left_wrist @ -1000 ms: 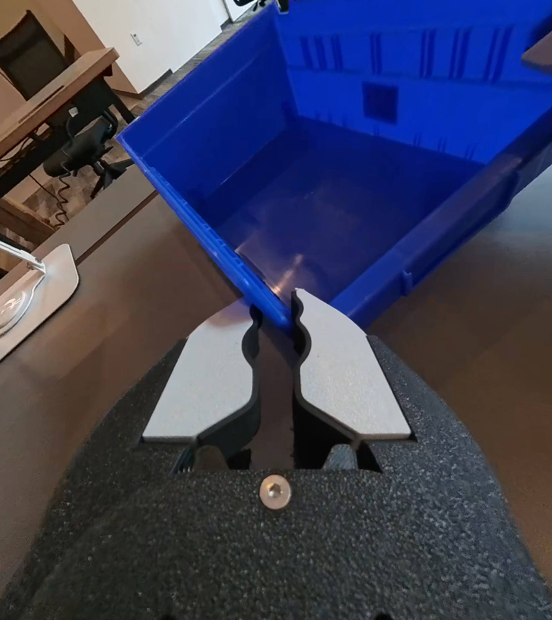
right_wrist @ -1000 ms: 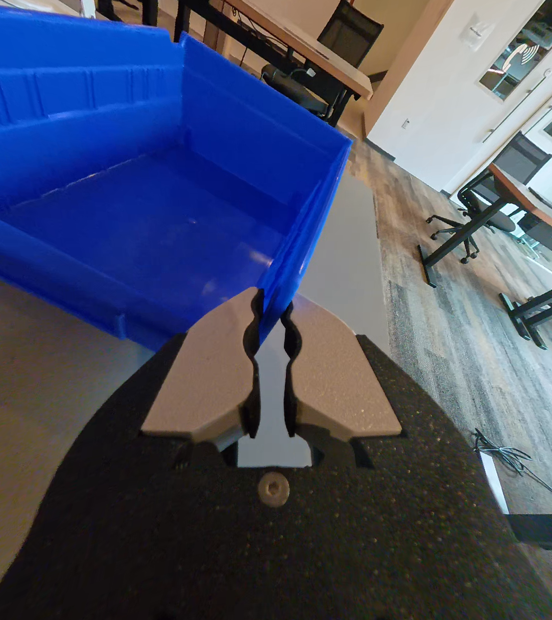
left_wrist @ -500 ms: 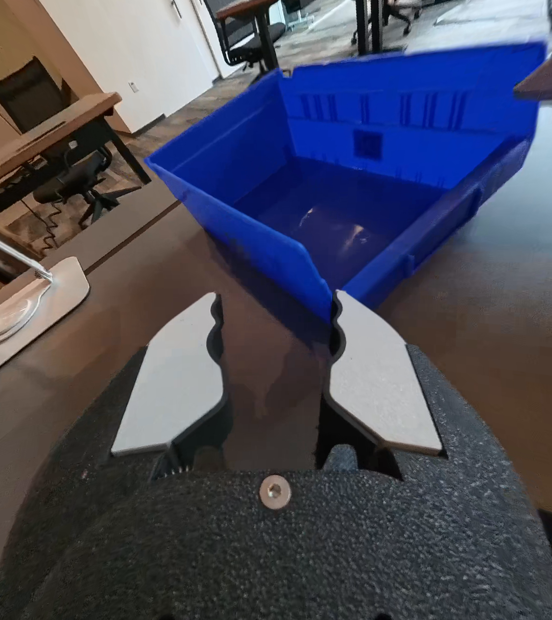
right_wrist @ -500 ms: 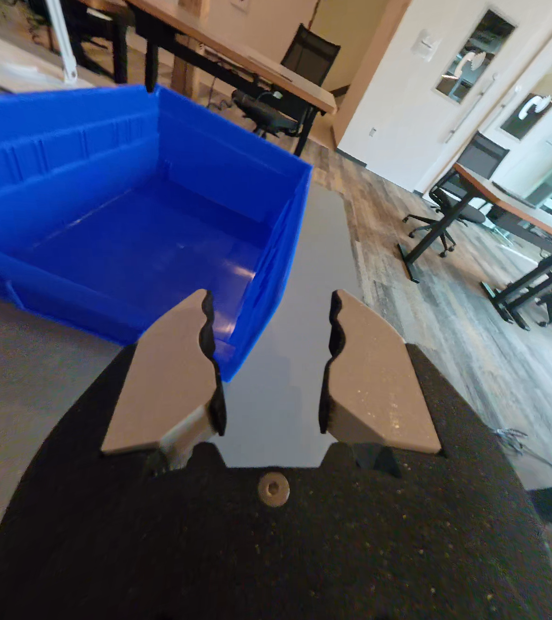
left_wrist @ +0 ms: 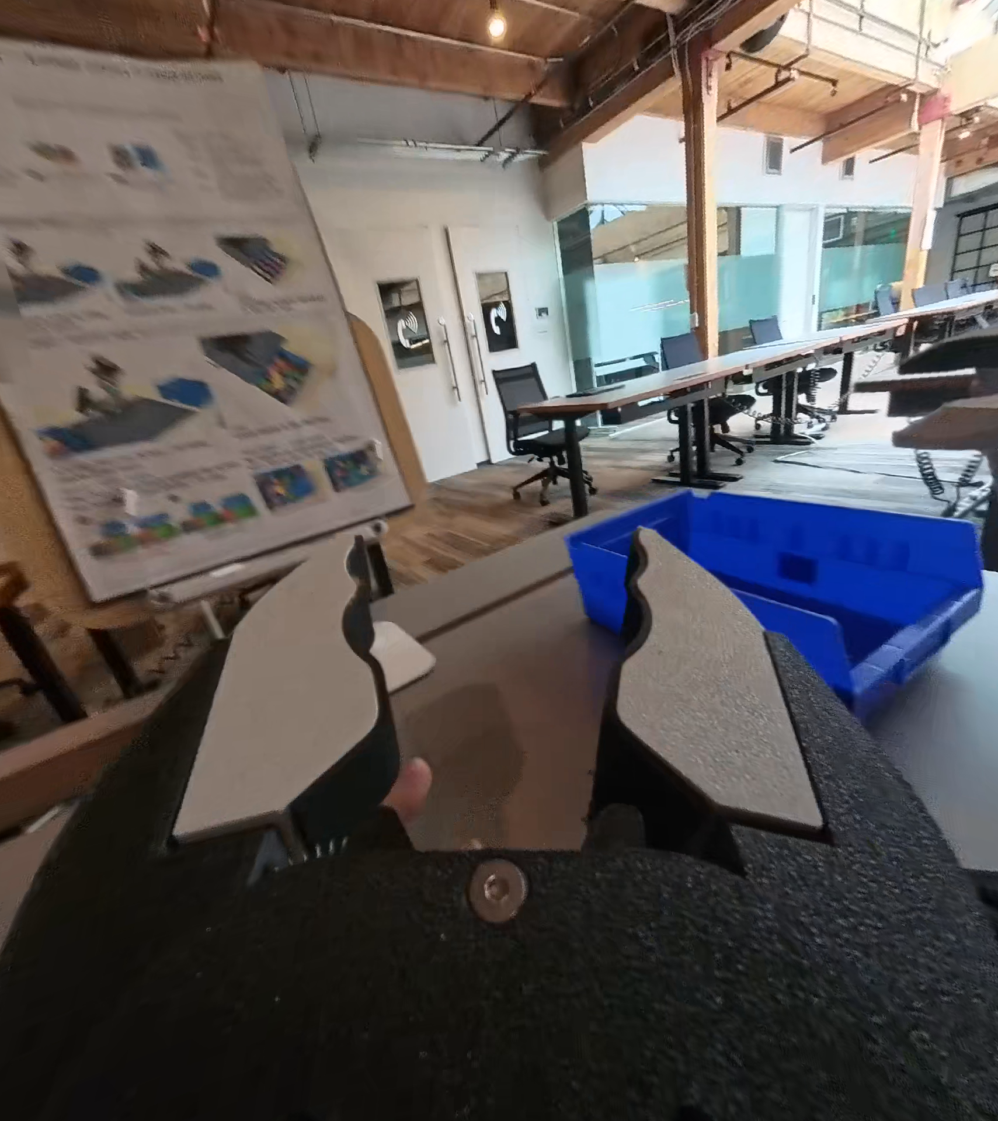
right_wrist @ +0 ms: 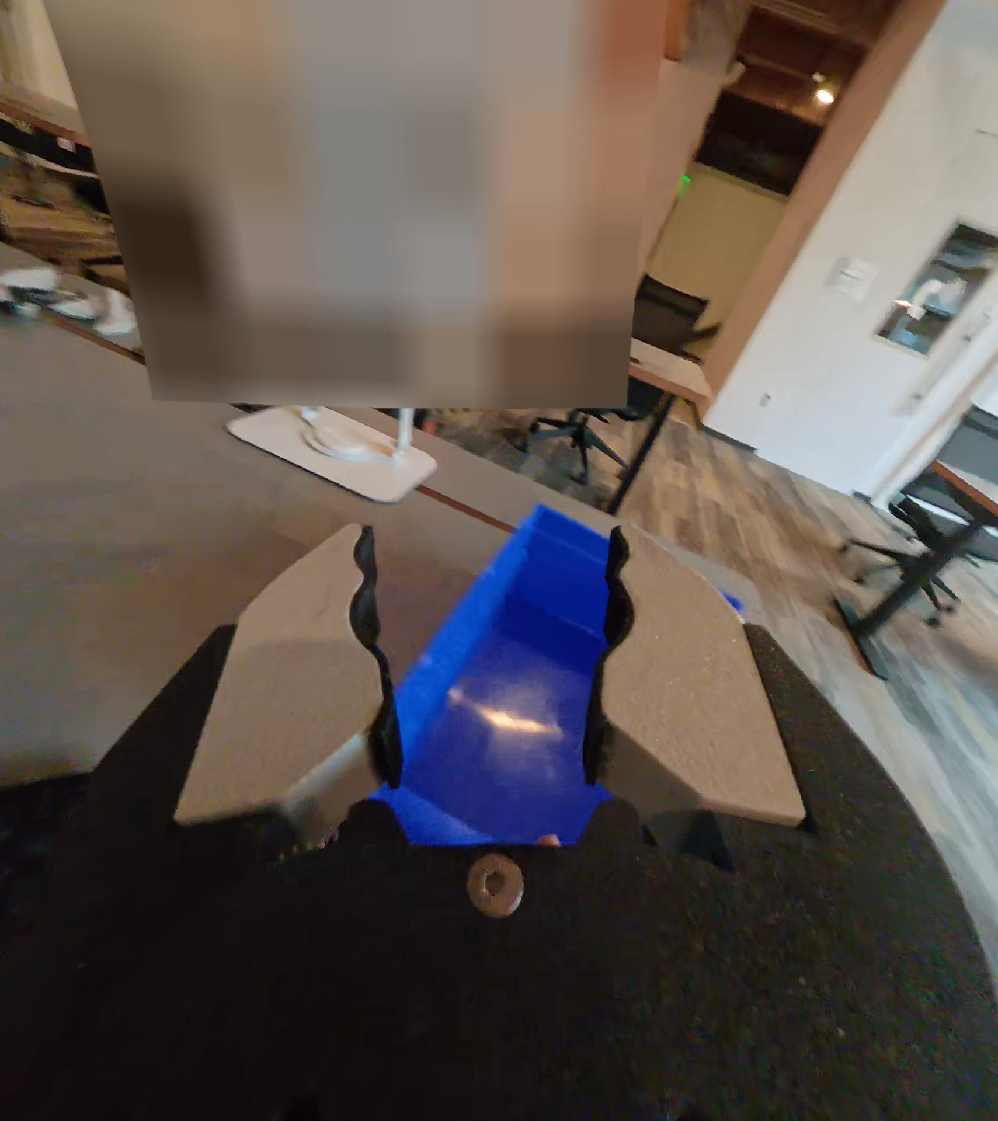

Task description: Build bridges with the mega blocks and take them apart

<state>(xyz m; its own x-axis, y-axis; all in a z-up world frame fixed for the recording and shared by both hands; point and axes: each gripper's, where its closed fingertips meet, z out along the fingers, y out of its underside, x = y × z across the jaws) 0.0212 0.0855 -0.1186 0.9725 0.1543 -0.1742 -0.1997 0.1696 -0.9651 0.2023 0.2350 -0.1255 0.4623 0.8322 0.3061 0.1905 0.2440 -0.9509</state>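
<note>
Blue plastic bin (left_wrist: 884,612) empty on matte grey table (left_wrist: 502,685), both grippers' scalloped jaws apart, holding nothing.

Bright daylit room, motion blur, fisheye edges, glare inside blue bin (right_wrist: 502,716)

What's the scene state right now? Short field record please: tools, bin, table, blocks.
left tool: open, empty, above the table, clear of the bin
right tool: open, empty, raised over the bin
blue bin: upright on the table, nothing visible inside
table: dark grey, bare where visible
lamp base: flat, white, on the table beyond the bin
poster board: propped upright past the table edge, blurred
mega blocks: none in view
</note>
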